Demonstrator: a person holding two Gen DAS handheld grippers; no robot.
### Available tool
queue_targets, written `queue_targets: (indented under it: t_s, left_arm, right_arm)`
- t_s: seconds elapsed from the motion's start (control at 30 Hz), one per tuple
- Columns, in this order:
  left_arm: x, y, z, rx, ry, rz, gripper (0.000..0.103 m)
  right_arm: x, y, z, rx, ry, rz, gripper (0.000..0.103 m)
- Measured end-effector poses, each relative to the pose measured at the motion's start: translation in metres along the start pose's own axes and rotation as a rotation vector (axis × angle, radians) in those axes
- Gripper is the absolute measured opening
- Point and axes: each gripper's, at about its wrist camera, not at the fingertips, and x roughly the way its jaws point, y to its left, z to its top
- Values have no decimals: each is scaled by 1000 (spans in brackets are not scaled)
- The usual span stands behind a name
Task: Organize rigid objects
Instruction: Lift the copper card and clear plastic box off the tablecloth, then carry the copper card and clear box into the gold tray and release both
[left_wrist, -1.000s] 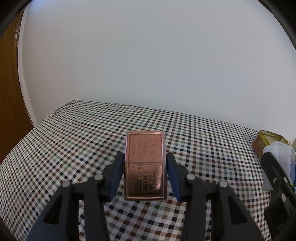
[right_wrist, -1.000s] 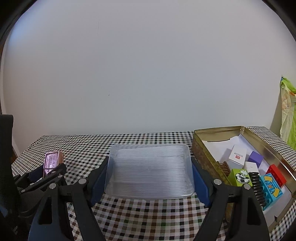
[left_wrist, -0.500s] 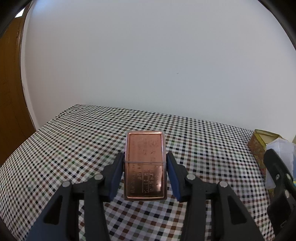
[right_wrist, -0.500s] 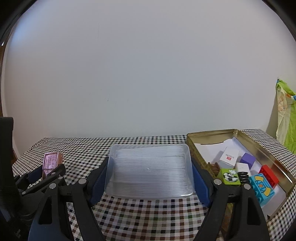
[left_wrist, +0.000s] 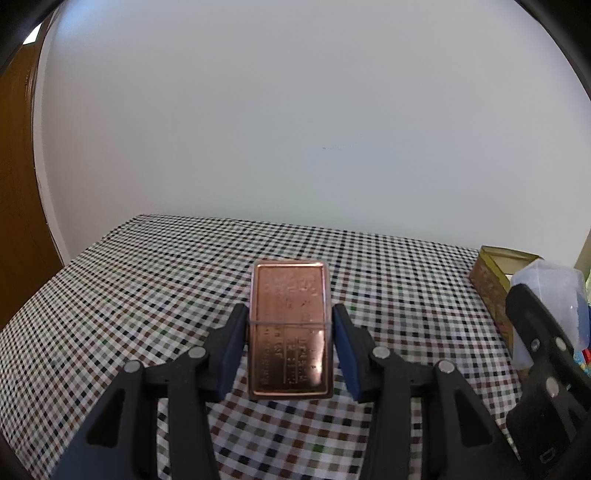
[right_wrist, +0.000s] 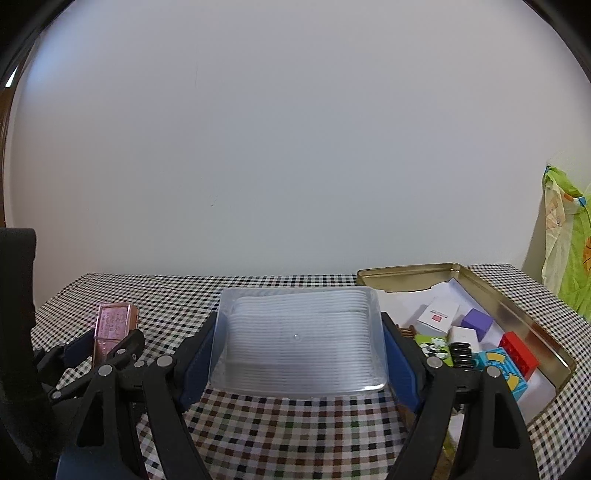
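Note:
My left gripper (left_wrist: 290, 332) is shut on a flat copper-coloured case (left_wrist: 290, 328) in a clear cover and holds it above the checked tablecloth. The case also shows in the right wrist view (right_wrist: 112, 326), far left. My right gripper (right_wrist: 298, 339) is shut on a clear ribbed plastic box (right_wrist: 299, 336), held level above the table. An open gold tin (right_wrist: 517, 317) stands at the right with small white boxes, a purple cube, a red brick, a black spring and other blocks inside.
The checked tablecloth (left_wrist: 147, 280) covers the table up to a white wall. A brown wooden door (left_wrist: 14, 203) is at the far left. A green plastic bag (right_wrist: 569, 251) hangs at the far right. The tin's corner (left_wrist: 495, 266) shows at the left view's right edge.
Both grippers have risen a little with their loads. The table and the tin sit lower in both views. The grips have not changed.

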Motion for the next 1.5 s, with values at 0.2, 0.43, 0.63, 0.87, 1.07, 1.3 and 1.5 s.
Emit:
queue_targets:
  t_s: [0.2, 0.43, 0.63, 0.87, 1.07, 1.3, 1.5]
  left_arm:
    - [-6, -11, -3, -4, 2, -15, 45]
    - [-14, -31, -8, 8, -8, -34, 45]
    - [-22, -52, -12, 24, -22, -55, 45]
    - [-28, -75, -15, 40, -31, -83, 45]
    - [-33, -93, -17, 59, -37, -105, 45]
    - [-42, -110, -18, 61, -48, -145, 45]
    - [-51, -123, -15, 65, -45, -176, 45]
  right_arm:
    - [-8, -15, -1, 10, -8, -9, 82]
    - [-20, -31, -1, 22, -23, -21, 82]
    - [-31, -48, -1, 36, -41, -34, 82]
    - [-42, -62, -1, 43, -63, -57, 82]
    - [-42, -82, -1, 61, -70, -73, 82]
    - [-39, -107, 0, 68, -79, -99, 82]
    - [-42, -126, 2, 88, -87, -123, 82]
